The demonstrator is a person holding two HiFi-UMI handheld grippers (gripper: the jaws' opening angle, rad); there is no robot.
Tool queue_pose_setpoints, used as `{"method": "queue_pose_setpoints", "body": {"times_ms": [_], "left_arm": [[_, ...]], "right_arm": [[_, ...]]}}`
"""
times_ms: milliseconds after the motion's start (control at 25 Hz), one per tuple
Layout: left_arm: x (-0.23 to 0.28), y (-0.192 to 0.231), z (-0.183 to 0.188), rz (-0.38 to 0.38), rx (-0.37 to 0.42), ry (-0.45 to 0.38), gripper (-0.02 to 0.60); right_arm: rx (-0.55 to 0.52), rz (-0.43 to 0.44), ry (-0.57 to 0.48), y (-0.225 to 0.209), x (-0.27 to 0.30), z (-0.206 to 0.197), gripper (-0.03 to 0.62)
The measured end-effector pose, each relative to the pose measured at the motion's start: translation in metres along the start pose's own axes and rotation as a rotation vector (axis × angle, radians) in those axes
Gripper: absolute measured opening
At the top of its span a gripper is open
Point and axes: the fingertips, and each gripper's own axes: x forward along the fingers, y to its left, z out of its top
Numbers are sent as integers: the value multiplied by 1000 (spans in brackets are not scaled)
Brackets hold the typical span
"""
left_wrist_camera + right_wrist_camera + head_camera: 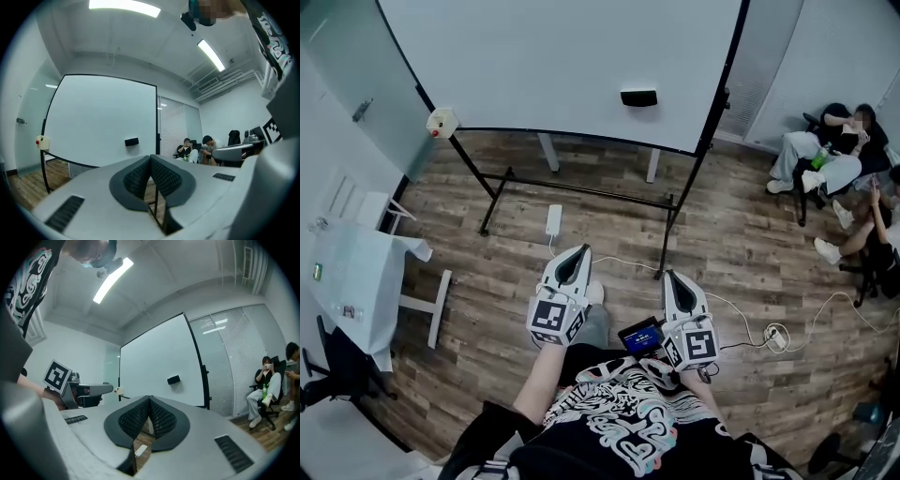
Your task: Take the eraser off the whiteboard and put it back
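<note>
L gripper [577, 251] fingers together, nothing between. R gripper [671, 278] fingers likewise closed, empty. Both are held level, side by side at the person's waist, well apart from the whiteboard [562, 56]. Eraser [638, 97] sits on the board's right half, toward its lower edge. Open wood floor [497, 272] lies between, w/ the stand's crossbar [581, 192], a white power strip [553, 219] and cable near the legs. Counter [356, 272] at left edge, seated people [825, 155] far right. Gripper views add ceiling lights [110, 280]; only the head view shows the floor clutter.
</note>
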Motion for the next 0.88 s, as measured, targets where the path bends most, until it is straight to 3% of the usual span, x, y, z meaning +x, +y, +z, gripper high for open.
{"method": "queue_pose_setpoints", "body": {"times_ms": [320,880], "left_arm": [[62,29,-3,-26,6,-20,20],[199,116,6,-100,37,6,20]], "right_arm": [[-27,-47,5,-30,49,-3,9],[8,-115,28,-86,197,-5,9]]}}
